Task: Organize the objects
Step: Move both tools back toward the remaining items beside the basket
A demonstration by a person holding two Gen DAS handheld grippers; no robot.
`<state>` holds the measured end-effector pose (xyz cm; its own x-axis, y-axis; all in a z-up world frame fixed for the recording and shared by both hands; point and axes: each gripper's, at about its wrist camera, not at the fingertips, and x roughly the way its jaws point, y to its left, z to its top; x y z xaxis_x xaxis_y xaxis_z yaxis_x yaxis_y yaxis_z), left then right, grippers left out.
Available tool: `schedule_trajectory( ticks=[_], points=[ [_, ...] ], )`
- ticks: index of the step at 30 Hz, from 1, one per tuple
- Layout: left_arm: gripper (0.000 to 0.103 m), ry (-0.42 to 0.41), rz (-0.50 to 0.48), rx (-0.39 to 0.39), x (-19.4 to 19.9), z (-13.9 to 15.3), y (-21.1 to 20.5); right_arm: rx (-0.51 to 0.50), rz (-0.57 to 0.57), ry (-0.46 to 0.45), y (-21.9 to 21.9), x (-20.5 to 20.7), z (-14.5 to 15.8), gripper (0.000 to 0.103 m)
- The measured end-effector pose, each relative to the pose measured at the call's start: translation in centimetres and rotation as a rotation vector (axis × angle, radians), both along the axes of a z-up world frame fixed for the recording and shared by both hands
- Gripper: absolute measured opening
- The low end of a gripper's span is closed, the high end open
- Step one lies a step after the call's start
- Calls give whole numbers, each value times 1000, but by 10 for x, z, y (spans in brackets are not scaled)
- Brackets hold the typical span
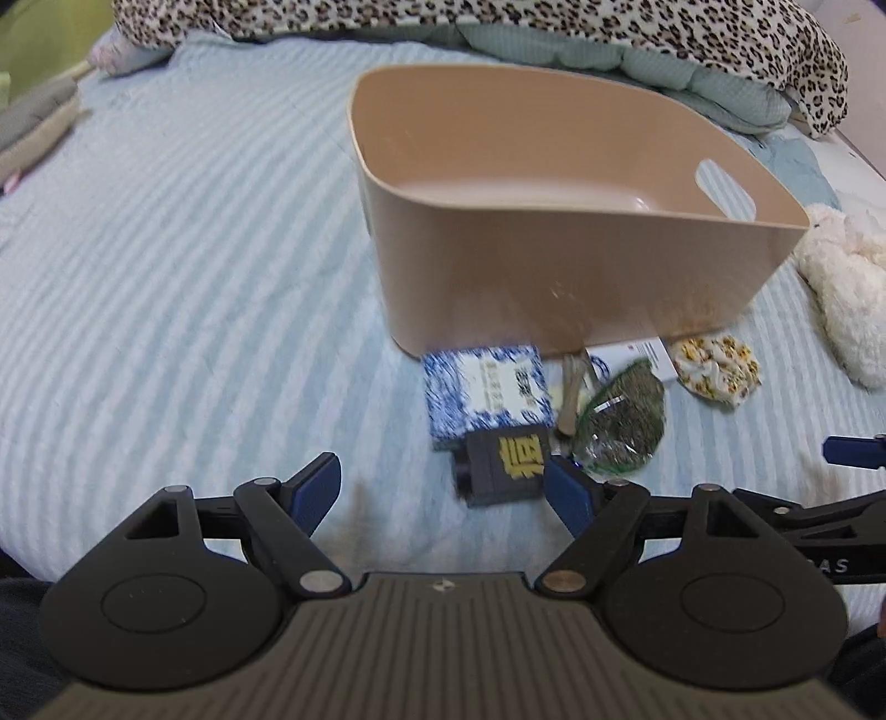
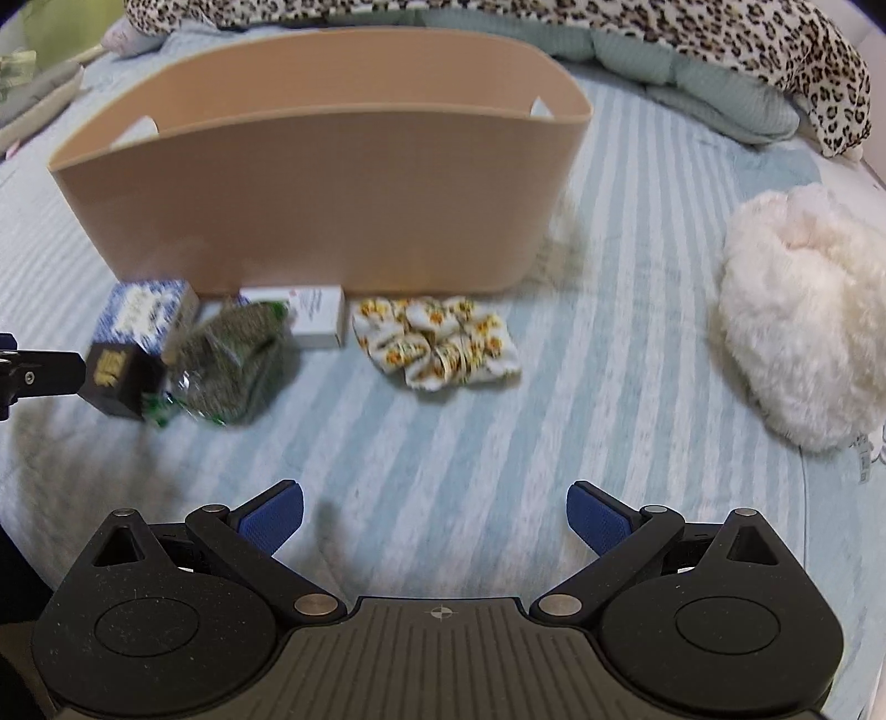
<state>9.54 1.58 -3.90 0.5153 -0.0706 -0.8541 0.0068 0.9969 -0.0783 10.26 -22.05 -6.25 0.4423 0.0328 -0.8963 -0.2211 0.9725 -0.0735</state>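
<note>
Both grippers hover low over the striped bedspread (image 2: pixel 498 443), and the tan bin (image 1: pixel 554 266) sits upright on it ahead, nothing visible on the part of its floor that shows. Left gripper (image 1: pixel 443 487) has its blue pads spread wide, nothing between them; the black box (image 1: pixel 504 471) with yellow print lies just past its right pad, close to it, though contact is too blurred to call. Behind that box, a blue-and-white patterned box (image 1: pixel 487 393) lies flat right at the foot of the bin. Beside them a clear bag of dark green stuff (image 1: pixel 620 421) is slumped on the cover, with a thin wooden stick (image 1: pixel 570 393) showing between bag and patterned box. A white carton (image 2: pixel 318 318) lies against the bin wall, partly under the bag. To its right, a floral cloth (image 2: pixel 437 346) is bunched on the bedspread, apart from the bin. Right gripper (image 2: pixel 434 518) is also wide open and holding nothing, pads over bare bedspread, well short of the cloth. Far right, a fluffy white plush (image 2: pixel 803 321) rests alone. At the head of the bed, a leopard-print blanket (image 2: pixel 720 39) lies over a pale green quilt (image 2: pixel 709 83).
</note>
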Motion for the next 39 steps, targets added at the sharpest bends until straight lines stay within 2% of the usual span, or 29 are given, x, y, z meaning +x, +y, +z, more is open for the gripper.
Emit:
schedule_trajectory(
  ticks=[6, 10, 15, 24, 31, 35, 39],
  points=[
    [81, 30, -8, 1, 4, -15, -6, 3, 1, 18, 1, 3, -10, 103],
    [81, 46, -13, -44, 9, -21, -7, 10, -1, 29, 2, 5, -15, 103],
    [82, 64, -26, -58, 17, -27, -15, 13, -2, 32, 4, 7, -17, 103],
    [82, 64, -9, -37, 29, -40, -19, 12, -7, 35, 6, 11, -21, 103],
    [81, 48, -9, -65, 28, -44, -7, 28, -30, 30, 6, 13, -24, 103],
    [73, 32, -21, -60, 24, -47, -3, 39, -40, 12, 6, 17, -29, 103],
    [70, 27, -23, -64, 24, -47, -2, 49, -48, 6, 8, 19, -35, 103]
  ],
)
